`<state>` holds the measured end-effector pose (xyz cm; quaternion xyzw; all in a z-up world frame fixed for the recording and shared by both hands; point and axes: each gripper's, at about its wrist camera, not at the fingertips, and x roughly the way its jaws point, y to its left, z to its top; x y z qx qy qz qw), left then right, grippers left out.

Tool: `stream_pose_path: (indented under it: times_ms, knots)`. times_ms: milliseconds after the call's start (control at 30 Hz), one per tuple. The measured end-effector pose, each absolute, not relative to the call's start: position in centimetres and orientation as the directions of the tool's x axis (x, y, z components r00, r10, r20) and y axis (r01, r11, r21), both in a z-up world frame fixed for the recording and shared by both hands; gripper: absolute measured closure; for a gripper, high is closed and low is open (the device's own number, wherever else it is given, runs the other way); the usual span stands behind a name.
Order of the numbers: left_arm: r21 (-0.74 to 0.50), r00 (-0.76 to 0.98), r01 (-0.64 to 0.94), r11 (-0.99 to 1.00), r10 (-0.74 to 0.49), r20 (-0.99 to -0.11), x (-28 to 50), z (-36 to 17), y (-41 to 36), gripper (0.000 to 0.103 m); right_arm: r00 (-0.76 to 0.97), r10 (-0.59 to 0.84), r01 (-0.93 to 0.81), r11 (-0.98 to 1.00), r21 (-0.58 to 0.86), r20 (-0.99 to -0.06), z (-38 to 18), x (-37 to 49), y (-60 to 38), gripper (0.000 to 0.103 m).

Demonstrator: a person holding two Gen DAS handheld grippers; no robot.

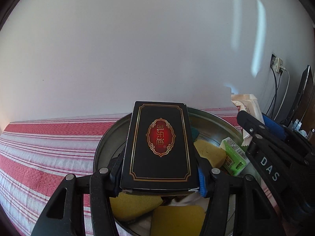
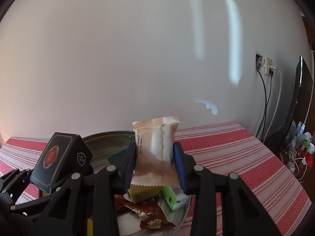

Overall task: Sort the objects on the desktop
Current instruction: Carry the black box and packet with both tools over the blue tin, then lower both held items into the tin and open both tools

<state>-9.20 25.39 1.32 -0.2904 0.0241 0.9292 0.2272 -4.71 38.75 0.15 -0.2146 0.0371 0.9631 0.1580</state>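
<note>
I am holding the left gripper [image 1: 159, 179] clamped on the black box [image 1: 160, 145], which is hanging over the round metal tray [image 1: 107, 137], and the right gripper [image 2: 155, 167] clamped on the pale snack packet [image 2: 155, 147], also above the tray near its right rim. Both things are riding clear of the yellow sponges [image 1: 208, 153], the green packet [image 1: 234, 157] and the red wrapper [image 2: 151, 212] lying in the tray on the striped cloth [image 1: 39, 147]. I judge that lifting straight up before carrying each outward should avoid knocking the two grippers together, since they are working just beside each other.
</note>
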Motion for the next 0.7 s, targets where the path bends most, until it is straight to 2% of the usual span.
stream_pose_path:
  times_ms: [300, 467, 700]
  knots:
    - [-0.084, -0.683, -0.446, -0.891, 0.400, -0.611, -10.7, 0.1, 27.1, 0.045, -0.816, 0.292, -0.313, -0.949, -0.043, -0.500, 0.1, -7.4, 39.9, 0.065]
    - [-0.090, -0.668, -0.442, -0.892, 0.395, -0.630, -11.4, 0.1, 27.4, 0.045, -0.791, 0.257, -0.303, -0.953, -0.008, -0.555, 0.2, -8.7, 40.7, 0.065]
    - [-0.080, -0.653, -0.430, -0.899, 0.372, -0.660, -12.2, -0.2, 27.9, 0.045, -0.741, 0.259, -0.278, -0.958, -0.068, -0.620, -0.8, -10.7, 40.0, 0.065]
